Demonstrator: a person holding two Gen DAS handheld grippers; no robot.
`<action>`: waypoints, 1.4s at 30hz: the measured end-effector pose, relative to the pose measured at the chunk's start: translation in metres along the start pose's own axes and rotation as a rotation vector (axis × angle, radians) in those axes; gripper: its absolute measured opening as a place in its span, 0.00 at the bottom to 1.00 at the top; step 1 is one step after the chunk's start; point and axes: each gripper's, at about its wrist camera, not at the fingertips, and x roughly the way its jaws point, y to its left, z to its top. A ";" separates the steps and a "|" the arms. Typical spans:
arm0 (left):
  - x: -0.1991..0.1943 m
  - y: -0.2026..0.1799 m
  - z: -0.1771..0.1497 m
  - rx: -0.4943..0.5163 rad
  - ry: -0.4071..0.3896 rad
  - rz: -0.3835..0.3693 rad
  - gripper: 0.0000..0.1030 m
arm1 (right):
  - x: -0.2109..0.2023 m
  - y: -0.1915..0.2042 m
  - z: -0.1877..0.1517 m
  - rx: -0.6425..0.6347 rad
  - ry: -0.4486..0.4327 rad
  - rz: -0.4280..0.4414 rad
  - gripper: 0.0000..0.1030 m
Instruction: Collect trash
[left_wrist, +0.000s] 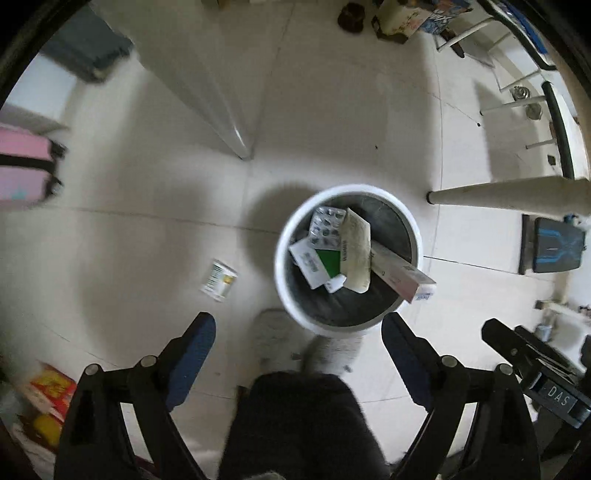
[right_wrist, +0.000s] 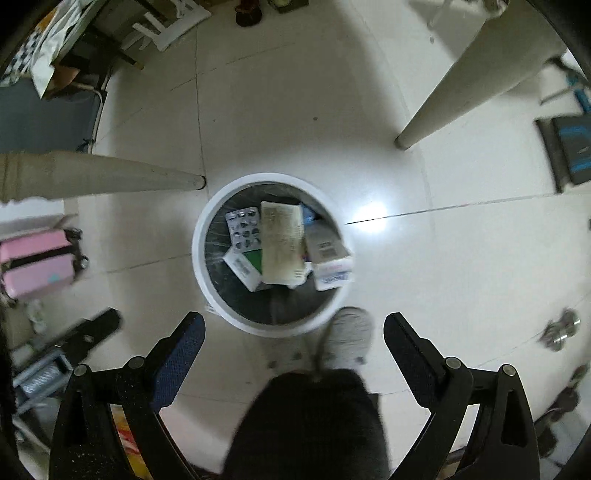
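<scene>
At frame bottom, left gripper (left_wrist: 298, 332) and right gripper (right_wrist: 294, 328) both spread wide, nothing betw jaws. Mid-frame: round white bin (left_wrist: 291, 302), dark liner, holds card boxes, foil blister pack (left_wrist: 325, 227). Small carton (left_wrist: 218, 280) lies left on glossy tile; approach it straight down, IMO.

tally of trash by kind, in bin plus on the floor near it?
In the bin:
Blister pack: 1
Paper leaflet: 1
Green-and-white box: 1
Long box over the rim: 1
On the floor:
Small box: 1
Total: 5. A small white piece under the leaflet is unclear, not counted.
</scene>
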 end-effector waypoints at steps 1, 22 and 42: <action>-0.014 -0.002 -0.005 0.010 -0.014 0.011 0.89 | -0.015 0.001 -0.007 -0.012 -0.012 -0.009 0.96; -0.299 -0.050 -0.127 0.166 -0.176 -0.107 0.89 | -0.352 -0.004 -0.148 -0.113 -0.157 0.148 0.96; -0.443 -0.051 -0.193 0.209 -0.330 -0.262 0.89 | -0.524 0.010 -0.234 -0.187 -0.264 0.340 0.96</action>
